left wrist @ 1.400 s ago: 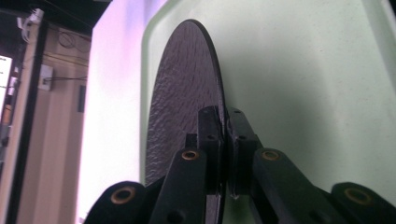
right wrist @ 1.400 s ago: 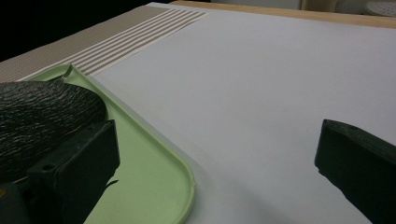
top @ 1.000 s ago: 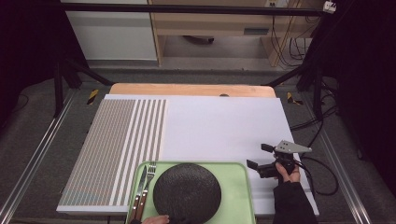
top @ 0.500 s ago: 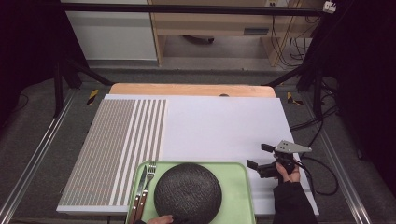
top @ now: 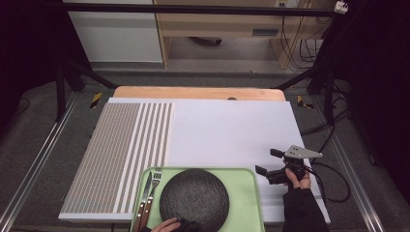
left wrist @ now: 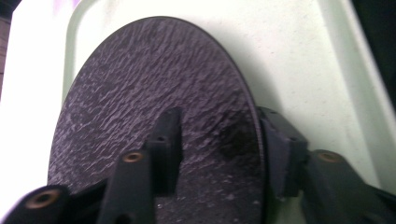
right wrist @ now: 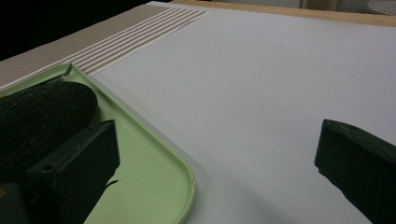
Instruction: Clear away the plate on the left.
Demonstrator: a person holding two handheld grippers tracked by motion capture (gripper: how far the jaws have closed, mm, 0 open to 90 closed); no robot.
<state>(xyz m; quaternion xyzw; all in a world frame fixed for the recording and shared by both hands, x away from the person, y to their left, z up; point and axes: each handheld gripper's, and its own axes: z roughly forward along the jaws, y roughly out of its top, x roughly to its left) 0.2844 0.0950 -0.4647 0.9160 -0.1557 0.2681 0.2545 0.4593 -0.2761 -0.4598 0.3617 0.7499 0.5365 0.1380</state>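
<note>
While the left tongs (left wrist: pixel 215 154) clench the rough black plate's (top: pixel 194 199) 6 o'clock rim over the green tray (top: pixel 246 193), the right tongs (top: pixel 269 162) hover spread wide, empty, above the worktop (top: pixel 227 130).

The right gripper (right wrist: pixel 215 154) has its jaws wide apart above the white surface (right wrist: pixel 261 79). Beside its left jaw lies a green tray (right wrist: pixel 154 172) carrying a black plate (right wrist: pixel 42 116); beyond are beige stripes (right wrist: pixel 135 37).

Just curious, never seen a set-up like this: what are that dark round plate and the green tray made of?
The plate looks like slate or slate-look ceramic: matt charcoal with a rippled, chipped-looking surface. The tray seems to be moulded plastic: smooth, pale green, softly glossy, with a rounded raised rim. Neither can be confirmed by sight.
</note>
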